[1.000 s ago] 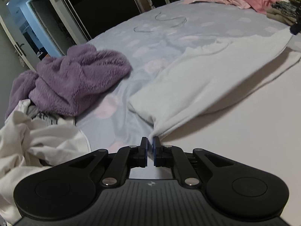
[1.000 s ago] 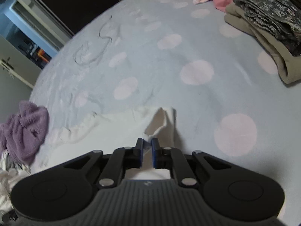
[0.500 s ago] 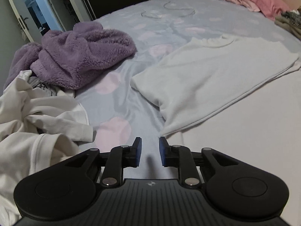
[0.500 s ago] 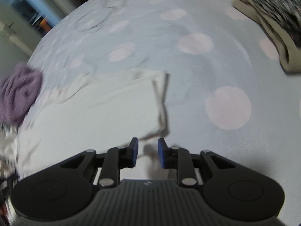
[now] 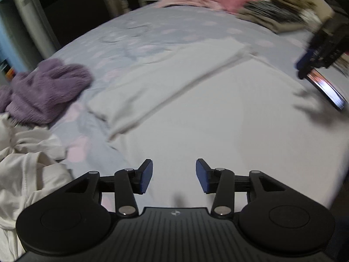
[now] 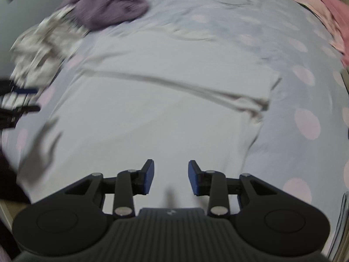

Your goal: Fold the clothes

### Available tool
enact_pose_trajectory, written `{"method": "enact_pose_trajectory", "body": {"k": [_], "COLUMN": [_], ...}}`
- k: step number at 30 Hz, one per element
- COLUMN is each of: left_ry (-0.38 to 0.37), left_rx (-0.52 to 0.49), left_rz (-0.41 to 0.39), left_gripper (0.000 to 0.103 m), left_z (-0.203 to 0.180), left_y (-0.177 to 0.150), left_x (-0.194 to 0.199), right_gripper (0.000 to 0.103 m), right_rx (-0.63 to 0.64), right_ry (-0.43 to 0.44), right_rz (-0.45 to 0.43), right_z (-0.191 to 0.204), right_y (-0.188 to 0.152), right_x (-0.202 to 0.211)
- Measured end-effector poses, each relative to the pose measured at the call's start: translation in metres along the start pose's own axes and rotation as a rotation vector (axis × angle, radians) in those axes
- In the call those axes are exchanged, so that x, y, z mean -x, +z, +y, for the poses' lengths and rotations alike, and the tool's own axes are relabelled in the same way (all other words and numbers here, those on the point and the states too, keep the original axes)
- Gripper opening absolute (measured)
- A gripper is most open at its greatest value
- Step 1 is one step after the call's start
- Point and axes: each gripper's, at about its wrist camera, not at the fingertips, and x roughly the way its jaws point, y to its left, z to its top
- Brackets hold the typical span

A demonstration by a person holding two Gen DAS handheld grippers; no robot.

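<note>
- Pale cotton: the white shirt (image 5: 196, 100) lies flat on the dotted bedsheet (image 5: 152, 32), its top part already folded down across the body.
- The left gripper (image 5: 173, 175) and right gripper (image 6: 170, 176) hover over the shirt's near half; their jaws have just been opening, now spread with nothing between them.
- The fold looks just released; next likely calls for fresh pinches at the edges.
- The purple fleece (image 5: 48, 87) waits beside it.
</note>
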Motion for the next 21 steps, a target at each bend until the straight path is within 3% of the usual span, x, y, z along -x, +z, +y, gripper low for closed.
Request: {"method": "enact_pose_trajectory", "body": {"k": [7, 11, 14, 21], "left_ry": [-0.093, -0.126, -0.144, -0.063], "left_rx": [-0.204, -0.367, -0.495, -0.716], "left_rz": [0.048, 0.089, 0.136, 0.216], "left_gripper": [0.045, 0.051, 0.051, 0.051], "left_z": [-0.063, -0.099, -0.121, -0.156], "left_y": [-0.036, -0.064, -0.086, -0.124], "left_x": [0.022, 0.025, 0.023, 0.005], "right_gripper": [0.037, 0.037, 0.037, 0.038], "right_rx": [0.355, 0.561, 0.647, 0.816], "right_ry": [-0.031, -0.026, -0.054, -0.178], "right_rz": [0.044, 0.131, 0.198, 0.254], "right_z": [0.082, 0.115, 0.126, 0.140], "right_y": [-0.071, -0.111, -0.134, -0.165], "right_x": [0.003, -0.004, -0.012, -0.024]}}
